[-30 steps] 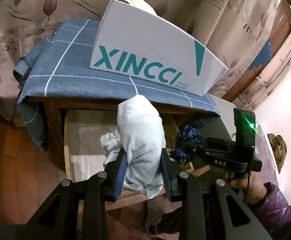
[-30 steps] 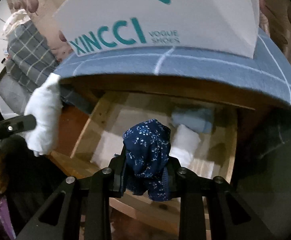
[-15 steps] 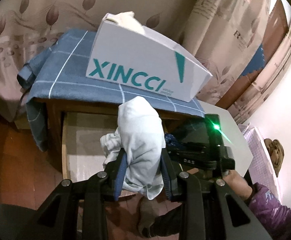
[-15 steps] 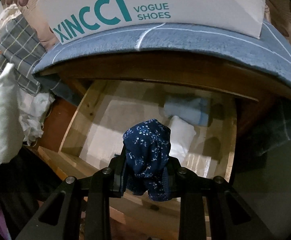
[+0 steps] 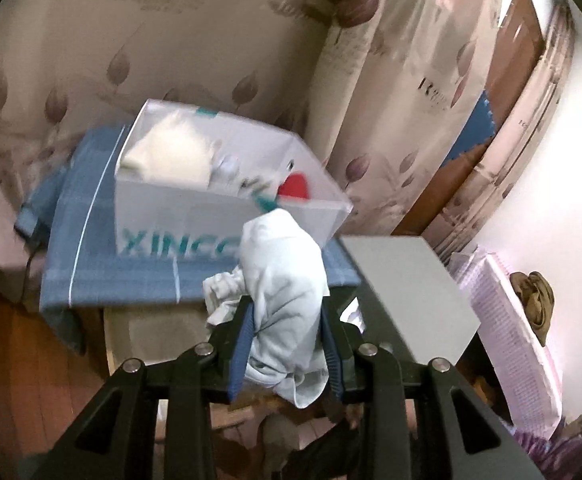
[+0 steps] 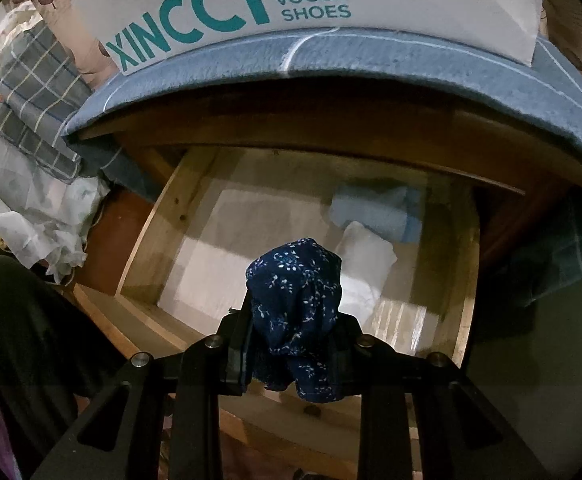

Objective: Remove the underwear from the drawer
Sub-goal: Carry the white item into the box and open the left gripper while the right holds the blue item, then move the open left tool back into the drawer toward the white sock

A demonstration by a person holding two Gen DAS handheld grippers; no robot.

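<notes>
The fingers [image 5: 239,344] of the left gripper [image 5: 286,344] are clamped on a bundled pale blue garment [image 5: 283,280], which is carried above the front edge of the desk [image 5: 91,280], in front of the white shoe box [image 5: 227,216]. The fingers [image 6: 238,344] of the right gripper [image 6: 293,340] are clamped on a dark blue patterned pair of underwear [image 6: 295,300], held over the open drawer [image 6: 159,208]. Both pieces are thus already clear of the drawer floor.

The step in hand appears to be the carrying away of each piece. Both grips should be kept firm, since loose cloth hangs below each pair of fingers and could catch on the drawer's wooden front. The dark piece is best raised straight up before being brought outward. The pale piece should be kept clear of the box's open top, where other items lie.

Two folded pieces, a light blue one [image 6: 375,212] and a white one [image 6: 361,264], are left lying touching each other at the drawer's back right, so the task is judged unfinished.
</notes>
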